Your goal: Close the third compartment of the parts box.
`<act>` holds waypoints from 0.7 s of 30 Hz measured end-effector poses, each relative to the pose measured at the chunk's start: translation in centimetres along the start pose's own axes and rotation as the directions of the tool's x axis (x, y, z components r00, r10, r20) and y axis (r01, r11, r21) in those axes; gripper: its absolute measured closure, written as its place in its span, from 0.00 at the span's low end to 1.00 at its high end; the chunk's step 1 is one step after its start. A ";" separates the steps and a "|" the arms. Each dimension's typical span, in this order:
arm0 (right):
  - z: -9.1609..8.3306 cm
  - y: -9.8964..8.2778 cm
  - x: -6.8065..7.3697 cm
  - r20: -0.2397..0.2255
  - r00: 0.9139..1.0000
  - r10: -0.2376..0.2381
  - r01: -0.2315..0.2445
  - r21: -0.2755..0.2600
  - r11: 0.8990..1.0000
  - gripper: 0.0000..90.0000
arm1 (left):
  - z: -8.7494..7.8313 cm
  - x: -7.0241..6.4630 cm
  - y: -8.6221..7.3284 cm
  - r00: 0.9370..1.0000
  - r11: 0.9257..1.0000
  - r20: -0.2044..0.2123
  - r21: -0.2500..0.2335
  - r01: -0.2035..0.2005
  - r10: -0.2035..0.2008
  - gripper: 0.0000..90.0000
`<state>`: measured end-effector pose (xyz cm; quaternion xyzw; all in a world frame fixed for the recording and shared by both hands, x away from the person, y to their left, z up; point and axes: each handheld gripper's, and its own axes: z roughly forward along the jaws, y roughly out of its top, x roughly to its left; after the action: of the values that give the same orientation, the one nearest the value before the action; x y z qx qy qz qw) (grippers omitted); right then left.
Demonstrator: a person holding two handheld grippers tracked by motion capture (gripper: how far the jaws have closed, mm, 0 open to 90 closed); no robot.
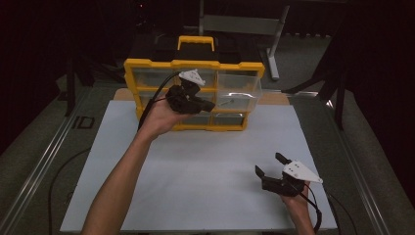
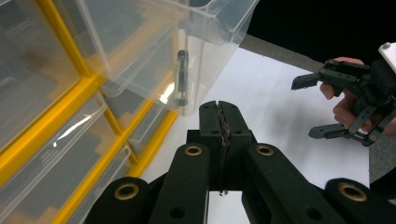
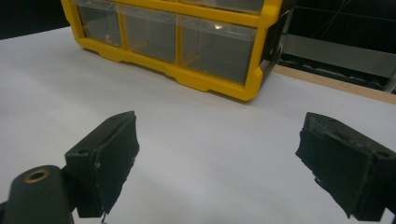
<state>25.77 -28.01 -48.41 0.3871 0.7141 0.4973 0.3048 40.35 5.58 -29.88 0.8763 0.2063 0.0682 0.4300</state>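
Note:
A yellow organiser cabinet (image 1: 194, 63) with clear drawers stands at the back of the white table. Its right middle drawer (image 1: 238, 94) is pulled out; in the left gripper view this clear drawer (image 2: 205, 32) holds a small dark cylindrical part (image 2: 182, 77). My left gripper (image 1: 209, 105) is raised in front of the cabinet, just left of the drawer, and its jaws are shut with nothing between them (image 2: 219, 112). My right gripper (image 1: 269, 164) rests low near the table's front right, open and empty (image 3: 217, 154). It also appears far off, as the right gripper (image 2: 308, 108).
The white tabletop (image 1: 195, 166) spreads between the cabinet and the front edge. A yellow carry handle (image 1: 195, 40) tops the cabinet. A grey metal stand (image 1: 274, 44) rises behind the table. Cables trail from both grippers.

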 end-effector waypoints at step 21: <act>0.0 0.0 0.0 0.000 1.000 0.000 0.000 0.001 1.000 0.13 | 0.9 -0.7 0.5 1.000 0.999 -0.010 -0.033 -0.016 0.016 1.00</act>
<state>25.79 -28.03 -48.43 0.3871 0.7144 0.4968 0.3048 40.17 4.35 -30.01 0.8704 0.2002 0.0796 0.4428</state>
